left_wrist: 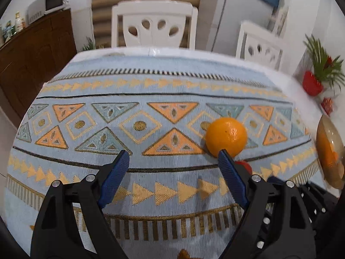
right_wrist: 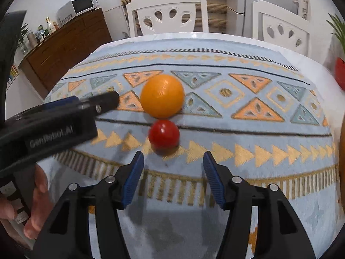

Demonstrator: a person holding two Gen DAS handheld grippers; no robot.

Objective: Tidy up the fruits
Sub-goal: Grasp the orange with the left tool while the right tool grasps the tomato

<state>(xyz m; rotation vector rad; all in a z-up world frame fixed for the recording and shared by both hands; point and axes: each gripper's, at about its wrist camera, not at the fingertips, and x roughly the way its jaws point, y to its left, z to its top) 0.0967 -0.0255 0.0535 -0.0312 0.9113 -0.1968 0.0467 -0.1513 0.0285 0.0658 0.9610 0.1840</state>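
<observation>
Orange and red are the two fruits in front of me on the patterned cloth (right_wrist: 237, 129) that covers the counter. In the right wrist view, the orange (right_wrist: 162, 96) sits a little above the centre of the frame, and the small red fruit (right_wrist: 163, 135), maybe a tomato, lies just below it, almost touching. My right gripper (right_wrist: 173, 172) is wide open and empty, and the red fruit is just ahead of its fingers, slightly to the left of the middle line. My left gripper (left_wrist: 173, 172) is also wide open and holds nothing; in its view the orange (left_wrist: 226, 137) is at the centre right, partly behind the tip of the right-hand finger.

At the right edge of the left view I see a glass bowl (left_wrist: 330, 151) with something orange inside; I think the fruits should go there.

To do this step well, I would shift the right gripper a little to the left, so the red fruit is centred between the fingers, then go forward low over the cloth. I should close gently, because the fruit is round and can roll into the orange.
</observation>
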